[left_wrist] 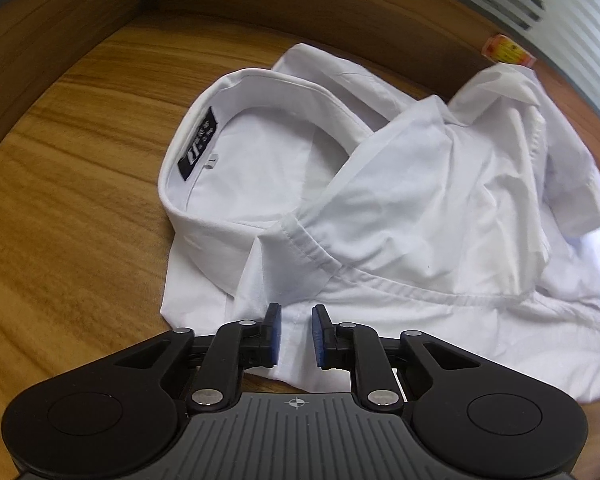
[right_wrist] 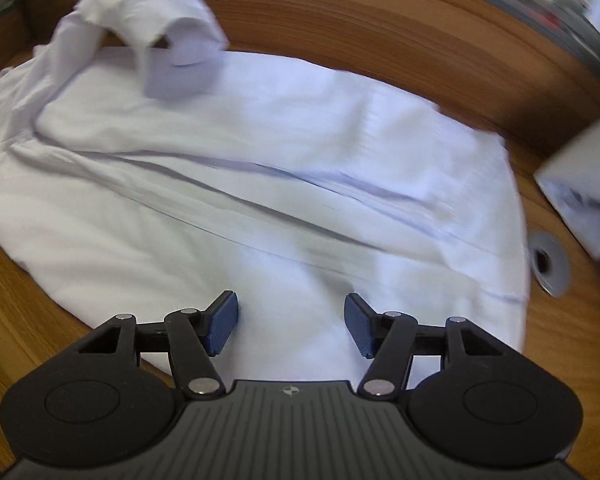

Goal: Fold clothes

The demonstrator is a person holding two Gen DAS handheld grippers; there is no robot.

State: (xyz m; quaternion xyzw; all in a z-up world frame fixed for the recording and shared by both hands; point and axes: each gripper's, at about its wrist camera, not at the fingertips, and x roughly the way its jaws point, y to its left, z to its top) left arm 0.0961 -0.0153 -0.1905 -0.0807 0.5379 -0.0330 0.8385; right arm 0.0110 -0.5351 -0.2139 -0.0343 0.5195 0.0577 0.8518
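My left gripper (left_wrist: 296, 334) is hovering low over the near edge of the white shirt (left_wrist: 380, 220), its jaws standing a narrow gap apart with shirt cloth showing between the pads, though I cannot tell that they are pinching it. The collar (left_wrist: 236, 128) is lying just ahead and slightly left of those jaws, and a sleeve (left_wrist: 520, 120) is lying bunched across the body toward the right. My right gripper (right_wrist: 292, 326) is hanging wide open and holding nothing above the shirt's flat lower half, whose long axis is running left to right across the tabletop (right_wrist: 4, 300). My left is nearer the collar.
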